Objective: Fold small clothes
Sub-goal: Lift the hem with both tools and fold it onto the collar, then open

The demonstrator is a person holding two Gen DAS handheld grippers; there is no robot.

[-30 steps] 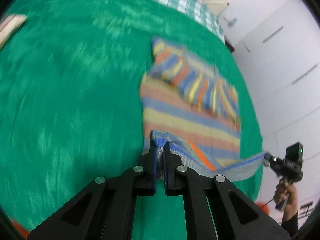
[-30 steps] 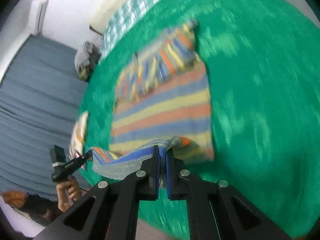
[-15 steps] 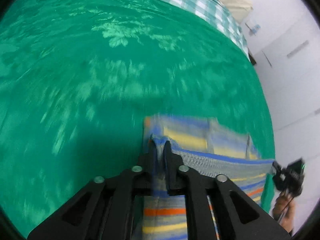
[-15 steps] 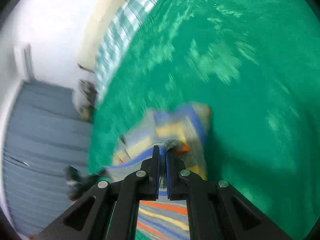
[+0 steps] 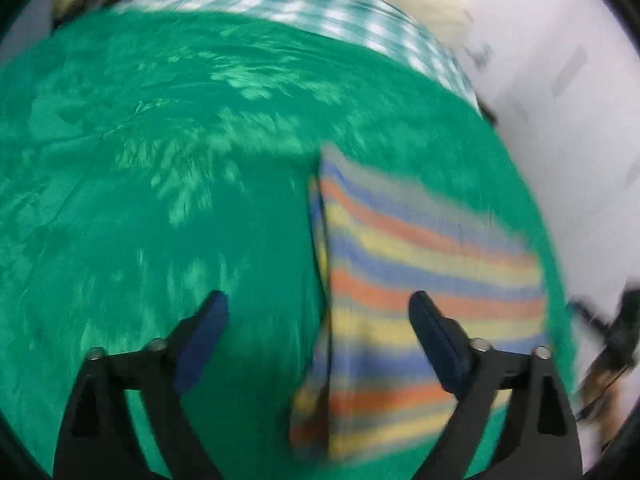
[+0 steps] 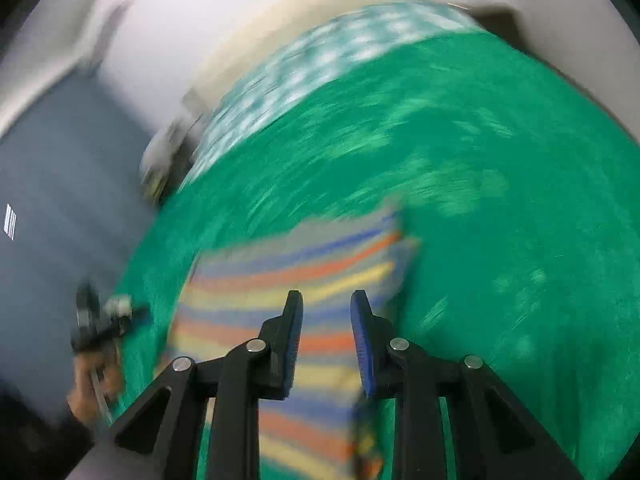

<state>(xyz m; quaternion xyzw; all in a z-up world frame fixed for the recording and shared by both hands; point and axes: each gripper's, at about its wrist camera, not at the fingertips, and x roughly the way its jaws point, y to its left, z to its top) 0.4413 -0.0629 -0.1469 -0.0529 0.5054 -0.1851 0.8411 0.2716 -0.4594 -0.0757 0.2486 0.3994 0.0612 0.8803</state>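
A small striped garment (image 5: 420, 280), in blue, orange and yellow bands, lies folded over on the green bedspread (image 5: 160, 200). My left gripper (image 5: 318, 316) is wide open above the garment's left edge and holds nothing. In the right wrist view the garment (image 6: 304, 276) lies under and ahead of my right gripper (image 6: 326, 312), which is partly open and empty. Each gripper shows blurred at the edge of the other's view, the right one (image 5: 616, 332) and the left one (image 6: 100, 320). Both views are motion-blurred.
A teal checked sheet (image 5: 320, 12) and a cream pillow (image 5: 420, 4) lie at the far end of the bed. White cupboard doors (image 5: 580, 80) stand on the right. A grey curtain (image 6: 60, 200) hangs on the left side of the right wrist view.
Both grippers were shut on the garment's hem and carried it forward over the rest. Now both are open, and the garment lies folded on the bedspread.
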